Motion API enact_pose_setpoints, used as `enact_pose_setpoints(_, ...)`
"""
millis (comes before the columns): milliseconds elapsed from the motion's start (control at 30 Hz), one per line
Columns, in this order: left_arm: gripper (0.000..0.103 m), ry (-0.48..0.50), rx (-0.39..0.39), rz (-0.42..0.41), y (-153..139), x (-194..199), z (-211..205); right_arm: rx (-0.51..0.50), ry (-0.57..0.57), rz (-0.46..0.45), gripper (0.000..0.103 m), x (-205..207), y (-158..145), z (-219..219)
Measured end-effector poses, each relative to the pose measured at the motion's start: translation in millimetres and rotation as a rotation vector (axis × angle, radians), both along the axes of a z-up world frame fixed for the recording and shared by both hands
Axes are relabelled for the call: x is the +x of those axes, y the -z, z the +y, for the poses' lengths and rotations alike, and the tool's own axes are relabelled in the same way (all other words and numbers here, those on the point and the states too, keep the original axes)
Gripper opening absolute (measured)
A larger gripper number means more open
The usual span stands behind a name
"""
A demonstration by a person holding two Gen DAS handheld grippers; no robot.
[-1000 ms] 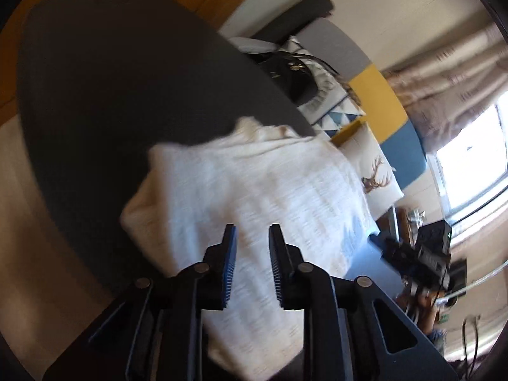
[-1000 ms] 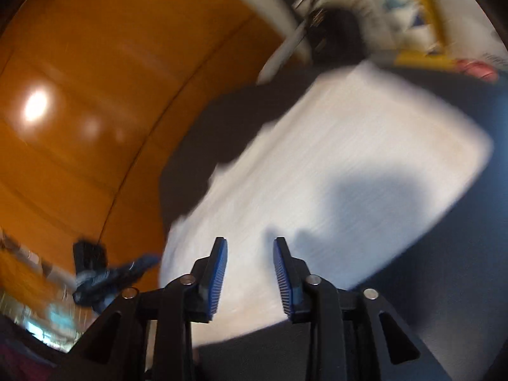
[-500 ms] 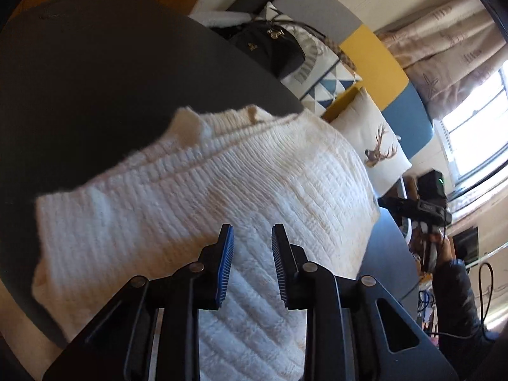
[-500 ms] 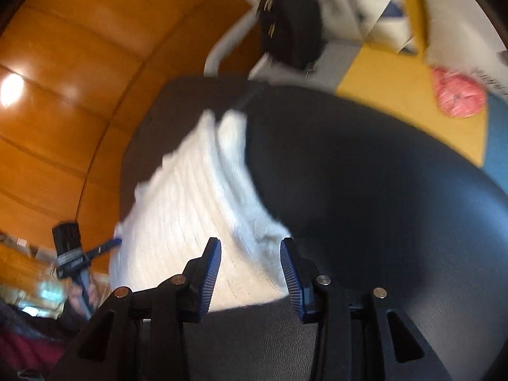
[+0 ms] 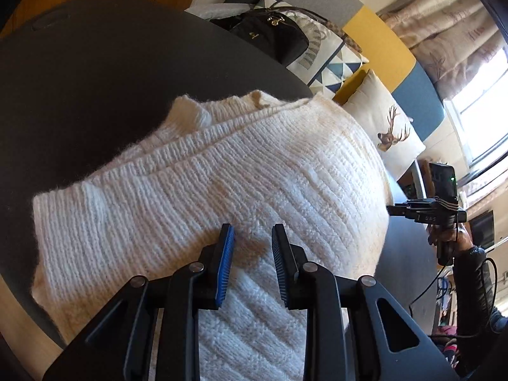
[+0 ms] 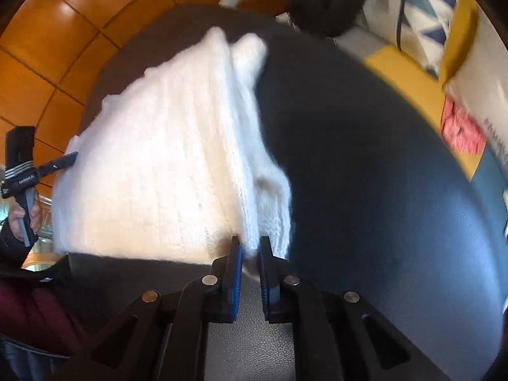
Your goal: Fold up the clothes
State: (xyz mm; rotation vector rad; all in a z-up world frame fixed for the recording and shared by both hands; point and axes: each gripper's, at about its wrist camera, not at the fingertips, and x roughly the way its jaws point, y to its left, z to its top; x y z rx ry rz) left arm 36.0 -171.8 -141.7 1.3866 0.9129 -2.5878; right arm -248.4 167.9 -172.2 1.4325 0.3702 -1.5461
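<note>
1. Your right hand-held gripper (image 6: 250, 255) pointed steeply down at the near corner of the folded white sweater (image 6: 165, 165). Its jaws were closing, with the knit's corner edge caught between the blue pads; the gap was already narrow.
2. Your left hand-held gripper (image 5: 250, 254) hung over the sweater (image 5: 203, 190) with its jaws a little apart. The pads stood just above or on the knit with no fold clearly pinched between them.
3. In the left wrist view, your right hand (image 5: 444, 241) and its dark sleeve showed at the far right edge of the sweater. In the right wrist view, your left hand (image 6: 22, 219) held its tool (image 6: 28, 171) at the sweater's opposite side.
4. The sweater lay folded into a thick stack of layers on the dark round desk (image 6: 365, 174), with ribbed edges showing along one side. It sat toward one side of the desk, leaving a broad bare stretch of dark surface beside it.
5. Beyond the desk stood a sofa (image 5: 381, 47) with yellow, blue and grey panels. It carried a black handbag (image 5: 270, 38), a triangle-patterned cushion (image 5: 336, 66) and a deer-print cushion (image 5: 387, 127).
6. A pink item (image 6: 460, 130) lay on the sofa in the right wrist view; that picture was blurred, so its kind was unclear.
7. Orange-brown wooden floor (image 6: 47, 47) surrounded the desk.
</note>
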Motion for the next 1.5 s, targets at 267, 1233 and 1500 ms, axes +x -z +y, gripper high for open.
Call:
enact_pose_setpoints(267,0.027,0.031,-0.034,0.099,-29,-25,-8,-0.161,0.135,-0.016,0.032,-23,-53,-4)
enact_pose_setpoints(1233,0.047,0.407,-0.244,0.126,-23,-92,-6,-0.319,0.124,0.113,0.03,7,-80,-76)
enact_pose_setpoints(1500,0.048,0.48,-0.188,0.018,13,-123,-12,-0.298,0.075,0.062,0.03,98,-60,-63)
